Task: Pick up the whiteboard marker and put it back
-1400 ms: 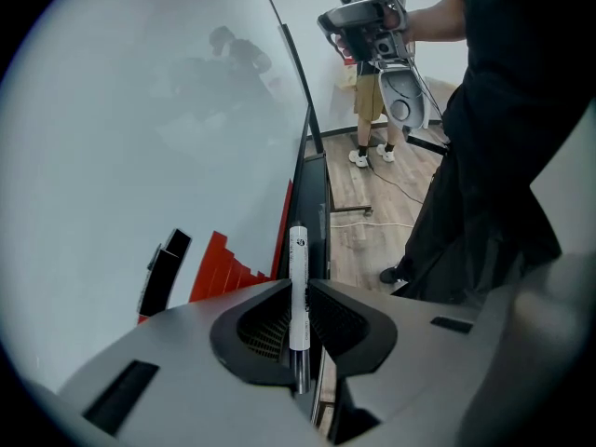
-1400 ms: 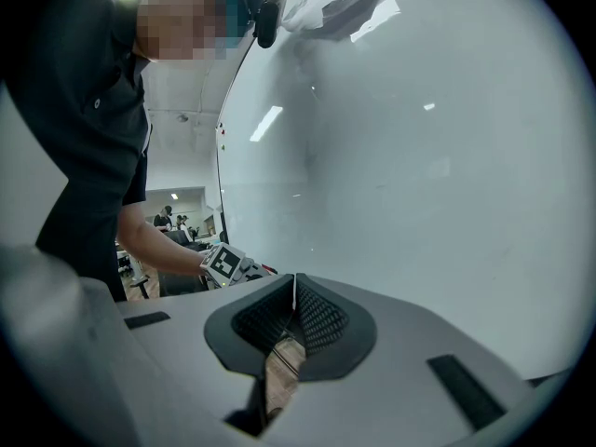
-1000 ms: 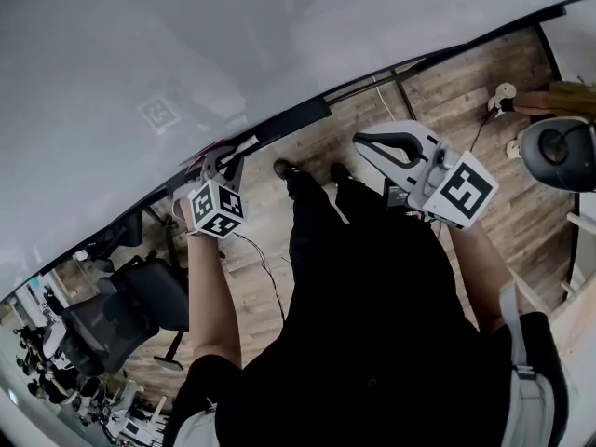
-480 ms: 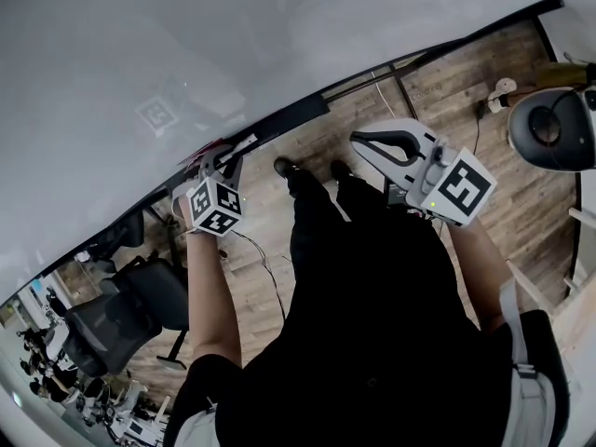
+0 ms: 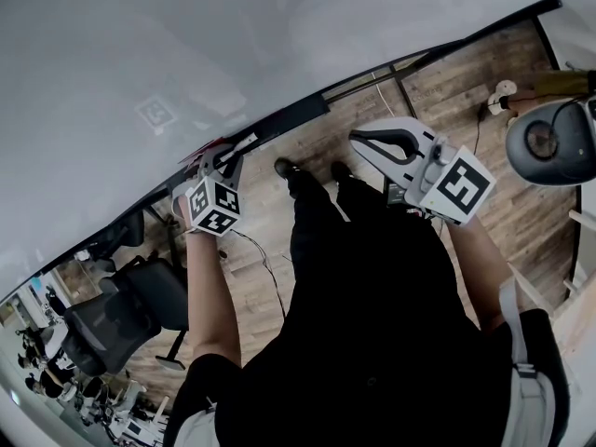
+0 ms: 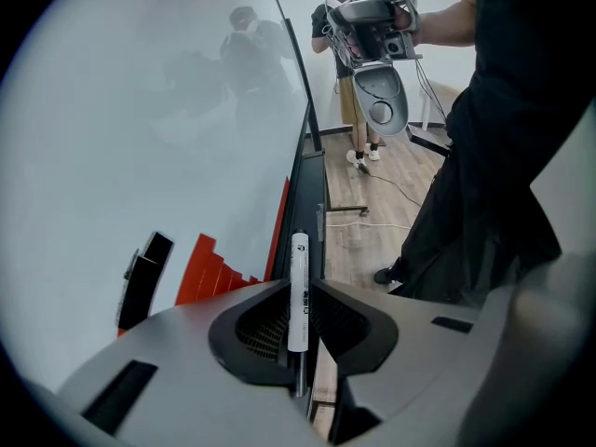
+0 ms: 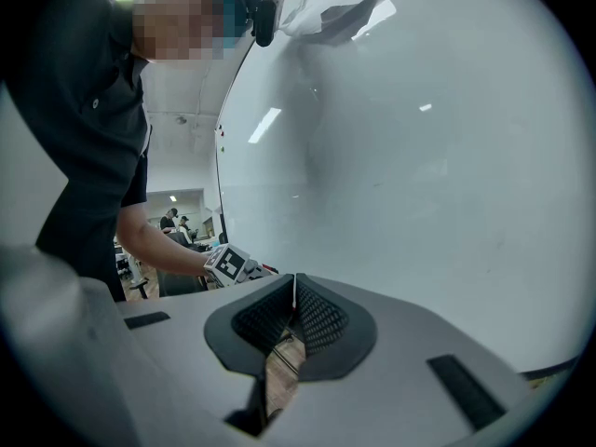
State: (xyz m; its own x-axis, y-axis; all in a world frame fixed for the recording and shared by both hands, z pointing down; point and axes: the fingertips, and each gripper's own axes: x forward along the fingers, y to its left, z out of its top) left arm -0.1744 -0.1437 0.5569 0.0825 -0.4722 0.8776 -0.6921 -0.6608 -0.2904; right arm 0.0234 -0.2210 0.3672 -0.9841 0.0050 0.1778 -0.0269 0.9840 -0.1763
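- My left gripper (image 6: 299, 280) points down at the black ledge (image 6: 308, 180) along the whiteboard's (image 6: 140, 110) bottom edge. Its 2 jaws have just been opening and stand narrowly apart.
- The whiteboard marker (image 6: 298, 291) sits between them, in line with that ledge. The pads are close beside it, not clamping it.
- My right gripper (image 7: 294, 279) hangs in front of the whiteboard, jaws closed tip to tip on nothing.
- A red stepped shape (image 6: 209, 268) and a black block (image 6: 144, 277) sit low on the whiteboard, near the marker.

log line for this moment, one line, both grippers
step: marker put-back | left gripper: jaws just opening, marker between them, lying along whiteboard tray | right gripper: jaws together, nothing between them
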